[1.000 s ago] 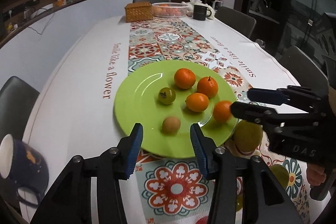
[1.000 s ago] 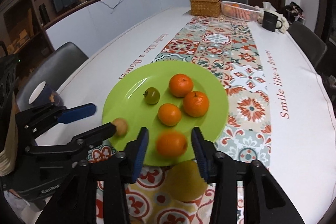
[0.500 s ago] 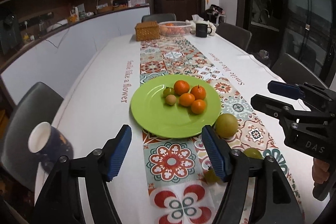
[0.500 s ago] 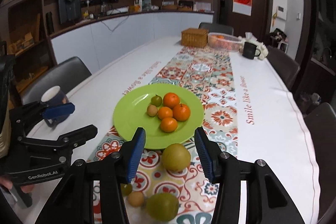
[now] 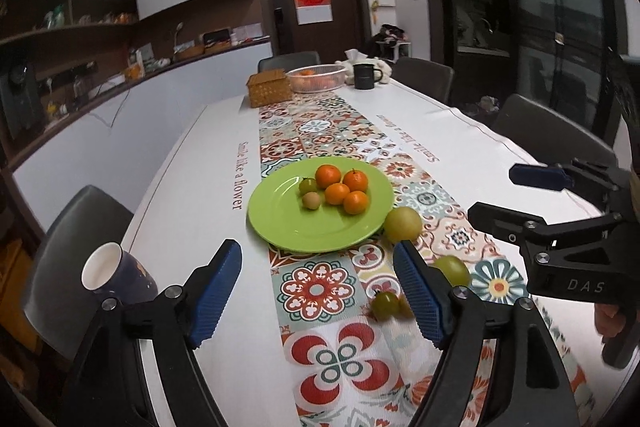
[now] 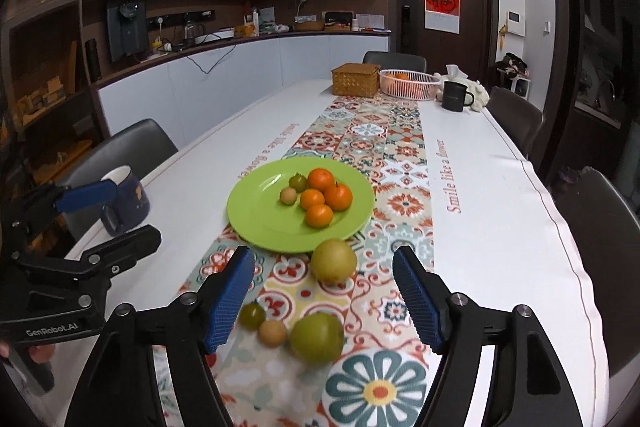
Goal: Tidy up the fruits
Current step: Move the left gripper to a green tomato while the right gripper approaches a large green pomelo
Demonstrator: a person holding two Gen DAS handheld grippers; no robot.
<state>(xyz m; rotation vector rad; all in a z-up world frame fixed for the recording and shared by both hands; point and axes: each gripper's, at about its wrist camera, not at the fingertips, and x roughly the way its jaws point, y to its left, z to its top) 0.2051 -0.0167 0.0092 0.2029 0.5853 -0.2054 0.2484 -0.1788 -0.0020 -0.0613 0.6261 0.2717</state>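
Observation:
A green plate (image 5: pixel 280 223) (image 6: pixel 256 215) on the patterned runner holds several oranges (image 6: pixel 326 195), a small green tomato (image 6: pixel 298 181) and a small tan fruit (image 6: pixel 288 195). On the runner near me lie a yellow pear (image 6: pixel 334 261) (image 5: pixel 402 225), a green fruit (image 6: pixel 317 337) (image 5: pixel 452 269), a small tan fruit (image 6: pixel 272 333) and a small green tomato (image 6: pixel 252 315) (image 5: pixel 385 303). My left gripper (image 5: pixel 318 293) (image 6: pixel 108 211) is open and empty, held back above the runner. My right gripper (image 6: pixel 324 301) (image 5: pixel 504 195) is open and empty, above the loose fruit.
A dark blue mug (image 5: pixel 116 275) (image 6: pixel 124 199) stands at the table's left edge. At the far end are a wicker box (image 5: pixel 269 89), a pink basket of fruit (image 5: pixel 316 77) and a black mug (image 5: pixel 366 77). Chairs line both sides.
Both grippers have pulled back and up from the plate, and their jaws have opened wider. The loose fruit on the runner has come into view.

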